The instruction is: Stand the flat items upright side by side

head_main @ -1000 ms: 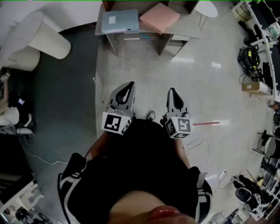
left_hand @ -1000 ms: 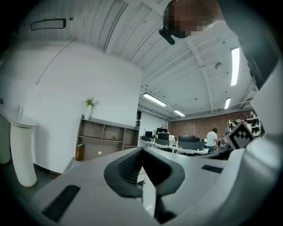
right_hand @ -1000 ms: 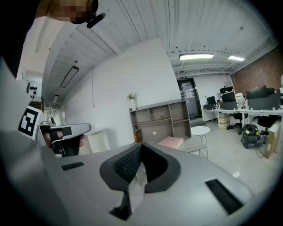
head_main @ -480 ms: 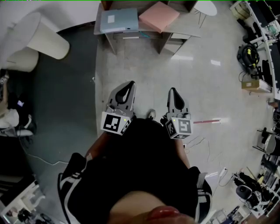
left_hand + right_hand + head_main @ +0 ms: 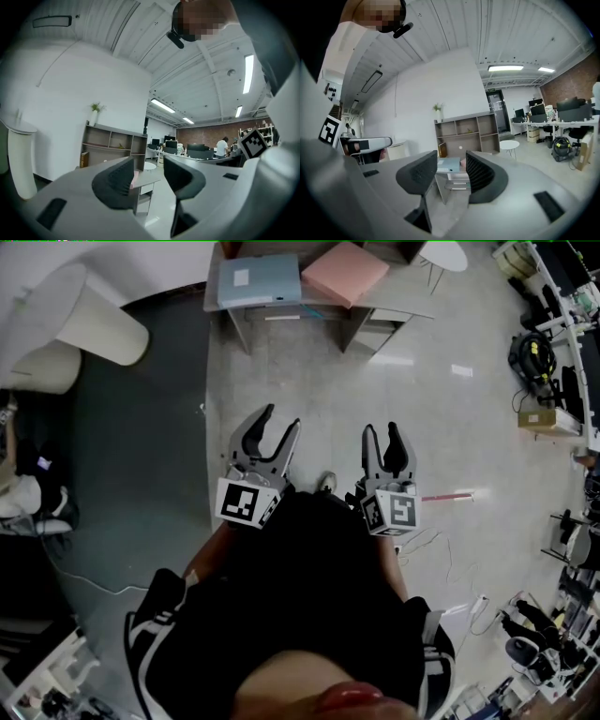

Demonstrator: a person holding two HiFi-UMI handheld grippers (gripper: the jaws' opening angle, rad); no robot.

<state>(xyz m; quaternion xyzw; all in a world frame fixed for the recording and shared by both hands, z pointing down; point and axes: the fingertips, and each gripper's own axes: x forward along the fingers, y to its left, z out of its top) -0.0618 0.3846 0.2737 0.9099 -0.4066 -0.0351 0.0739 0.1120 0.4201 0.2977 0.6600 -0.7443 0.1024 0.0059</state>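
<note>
Two flat items lie on a low grey table (image 5: 394,307) far ahead of me: a blue one (image 5: 259,280) on the left and a pink one (image 5: 345,273) to its right. Both lie flat, touching at one corner. My left gripper (image 5: 281,420) and right gripper (image 5: 382,430) are held side by side at waist height, well short of the table. The jaws of both are opening, with nothing between them. Past the right gripper (image 5: 451,174) I see the blue item (image 5: 449,164) on the table. The left gripper (image 5: 149,176) frames a sliver of the pink item (image 5: 136,178).
A white rounded seat (image 5: 84,324) stands at the far left on dark carpet (image 5: 141,427). Open shelves (image 5: 110,147) line the wall behind the table, beside a small round white table (image 5: 441,257). Cluttered desks (image 5: 553,334) and floor cables (image 5: 427,545) fill the right.
Both grippers' jaws were together in the earlier frames and now stand apart. The hands have barely shifted.
</note>
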